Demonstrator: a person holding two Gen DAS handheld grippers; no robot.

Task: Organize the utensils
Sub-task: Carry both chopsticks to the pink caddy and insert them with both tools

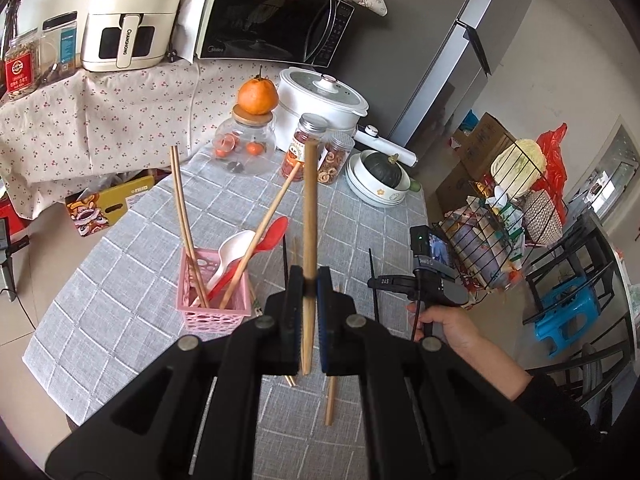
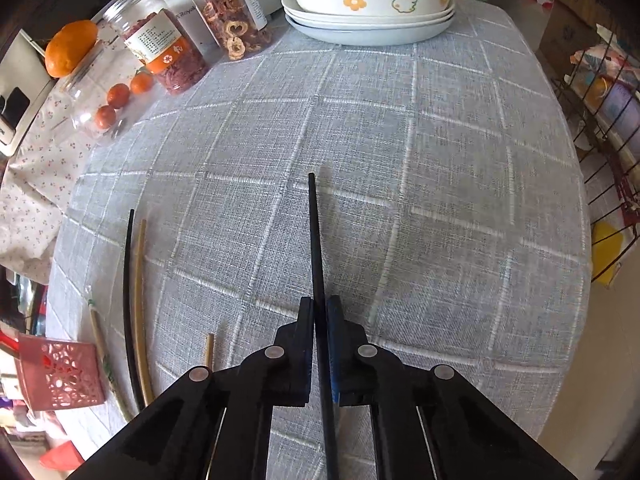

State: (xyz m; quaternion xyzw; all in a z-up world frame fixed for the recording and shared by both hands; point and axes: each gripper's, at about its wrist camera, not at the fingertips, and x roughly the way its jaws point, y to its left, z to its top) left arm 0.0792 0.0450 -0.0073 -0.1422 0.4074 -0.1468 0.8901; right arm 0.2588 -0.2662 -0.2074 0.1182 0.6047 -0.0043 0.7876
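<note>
My left gripper (image 1: pixel 309 280) is shut on a wooden chopstick (image 1: pixel 309 216) and holds it above the grey checked tablecloth, just right of the pink utensil basket (image 1: pixel 214 314). The basket holds several wooden chopsticks (image 1: pixel 182 216), a white spoon (image 1: pixel 234 250) and a red spoon (image 1: pixel 270 236). My right gripper (image 2: pixel 319 312) is shut on a black chopstick (image 2: pixel 316 240) that points forward over the cloth; it also shows in the left wrist view (image 1: pixel 390 282). Loose black (image 2: pixel 127 304) and wooden (image 2: pixel 141 312) chopsticks lie left of it, near the basket (image 2: pixel 60 376).
Jars of dried fruit (image 1: pixel 310 148), a glass jar with an orange on top (image 1: pixel 256 96), a white cooker (image 1: pixel 320 100) and stacked bowls with a squash (image 1: pixel 378 178) stand at the table's far end. A wire rack (image 1: pixel 500 216) and stools stand to the right.
</note>
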